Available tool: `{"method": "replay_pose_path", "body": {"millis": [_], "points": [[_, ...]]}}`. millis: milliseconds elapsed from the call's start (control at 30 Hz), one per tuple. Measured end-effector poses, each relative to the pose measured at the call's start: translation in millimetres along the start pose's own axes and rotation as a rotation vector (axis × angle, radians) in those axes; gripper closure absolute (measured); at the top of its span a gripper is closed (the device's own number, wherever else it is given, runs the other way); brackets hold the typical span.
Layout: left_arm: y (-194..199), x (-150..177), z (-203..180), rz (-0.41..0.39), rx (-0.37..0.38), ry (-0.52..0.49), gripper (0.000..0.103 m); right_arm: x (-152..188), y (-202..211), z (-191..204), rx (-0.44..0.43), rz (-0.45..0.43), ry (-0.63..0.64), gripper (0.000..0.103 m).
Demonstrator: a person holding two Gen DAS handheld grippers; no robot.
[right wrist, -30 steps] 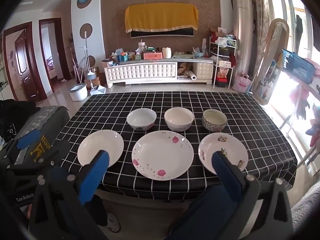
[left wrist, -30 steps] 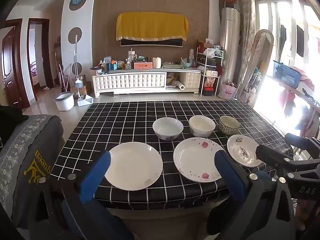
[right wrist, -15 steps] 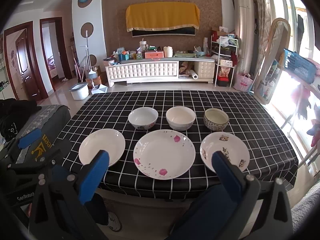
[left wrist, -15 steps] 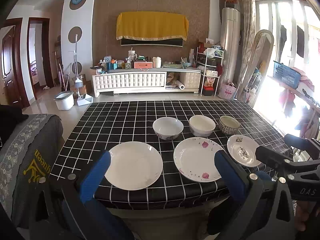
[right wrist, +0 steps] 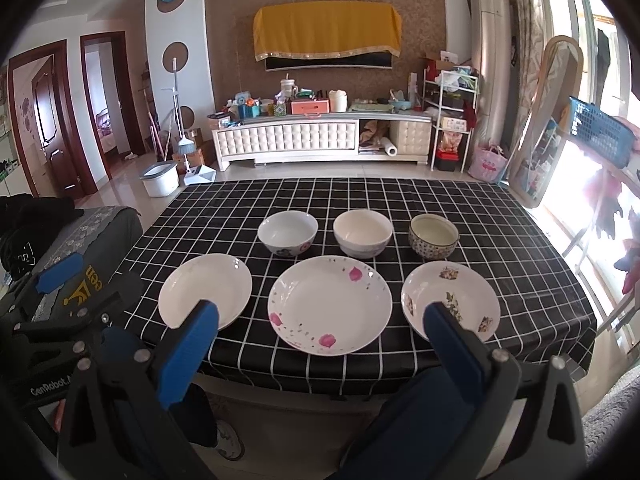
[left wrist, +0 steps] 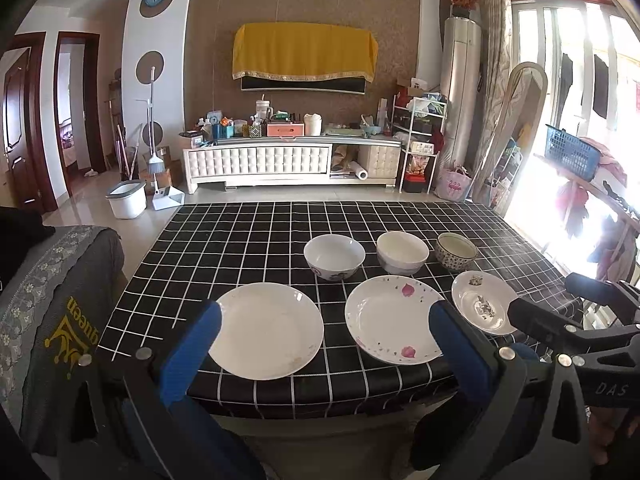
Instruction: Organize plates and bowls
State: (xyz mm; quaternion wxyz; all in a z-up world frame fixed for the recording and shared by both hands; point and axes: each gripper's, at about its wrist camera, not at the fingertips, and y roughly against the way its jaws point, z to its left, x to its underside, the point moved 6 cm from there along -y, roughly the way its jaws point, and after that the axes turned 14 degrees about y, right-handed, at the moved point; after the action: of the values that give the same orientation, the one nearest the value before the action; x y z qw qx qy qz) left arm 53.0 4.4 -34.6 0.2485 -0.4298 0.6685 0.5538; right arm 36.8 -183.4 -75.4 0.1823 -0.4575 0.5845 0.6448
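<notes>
Three plates lie in a front row on the black checked table (right wrist: pixel 500 216): a plain white plate (right wrist: pixel 206 290) (left wrist: pixel 266 330), a larger pink-flowered plate (right wrist: pixel 330 304) (left wrist: pixel 394 318) and a small patterned plate (right wrist: pixel 450 298) (left wrist: pixel 482 306). Behind them stand three bowls: a white bowl (right wrist: pixel 287 232) (left wrist: pixel 334 256), a cream bowl (right wrist: pixel 362 232) (left wrist: pixel 402 251) and a dotted bowl (right wrist: pixel 433 235) (left wrist: pixel 456 250). My left gripper (left wrist: pixel 326 326) is open and empty, in front of the table's near edge by the white plate. My right gripper (right wrist: pixel 320 330) is open and empty, before the flowered plate.
A grey-covered chair (left wrist: pixel 48 300) stands at the table's left. A white cabinet (right wrist: pixel 288 140) with clutter lines the far wall. A mirror (right wrist: pixel 552 120) and a blue basket (right wrist: pixel 600 132) are at the right by the windows. A white bucket (right wrist: pixel 160 178) sits on the floor.
Both grippers have drifted slightly; the table scene shifts a little in each view. Nothing on the table has moved.
</notes>
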Motion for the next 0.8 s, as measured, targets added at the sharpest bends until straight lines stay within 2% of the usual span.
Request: {"method": "replay_pose_path", "body": {"millis": [800], "points": [[3.6,-1.2,-5.0,0.002,0.010,0.001,0.000,0.3,2.7,-2.4,0.017,0.005,0.008,0.000]]}}
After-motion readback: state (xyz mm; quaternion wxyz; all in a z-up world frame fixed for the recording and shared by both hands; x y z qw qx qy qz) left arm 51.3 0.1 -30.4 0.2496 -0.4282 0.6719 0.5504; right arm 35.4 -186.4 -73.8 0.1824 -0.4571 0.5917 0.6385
